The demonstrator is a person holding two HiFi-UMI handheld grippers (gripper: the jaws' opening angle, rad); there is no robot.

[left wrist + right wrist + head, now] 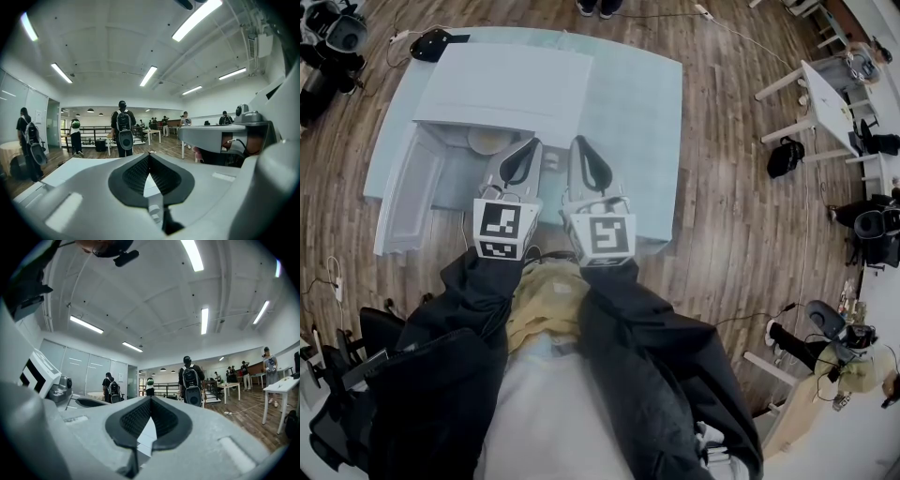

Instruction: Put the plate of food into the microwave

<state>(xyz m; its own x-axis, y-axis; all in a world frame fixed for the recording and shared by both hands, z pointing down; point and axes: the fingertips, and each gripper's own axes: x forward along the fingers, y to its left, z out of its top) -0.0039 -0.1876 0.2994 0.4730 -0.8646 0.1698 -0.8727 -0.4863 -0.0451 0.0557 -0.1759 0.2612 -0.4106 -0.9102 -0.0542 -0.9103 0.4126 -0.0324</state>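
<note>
Plate (pixel 487 141) — seemingly inside microwave (pixel 502 84); beside left tool (pixel 532 143).

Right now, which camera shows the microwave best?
The head view: the microwave lies whole below, door swung open. Both gripper views look across the room past shut jaws; nothing there is clearly it.

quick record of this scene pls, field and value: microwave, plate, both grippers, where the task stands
microwave: white, on the light blue table
door: open, at the head view's left
plate: in the open cavity, partly hidden under the microwave's top; food too small to make out
left gripper: jaws together, nothing between them
right gripper: jaws together, nothing between them, side by side with the left
task state: plate looks to be inside; door not yet shut
</note>
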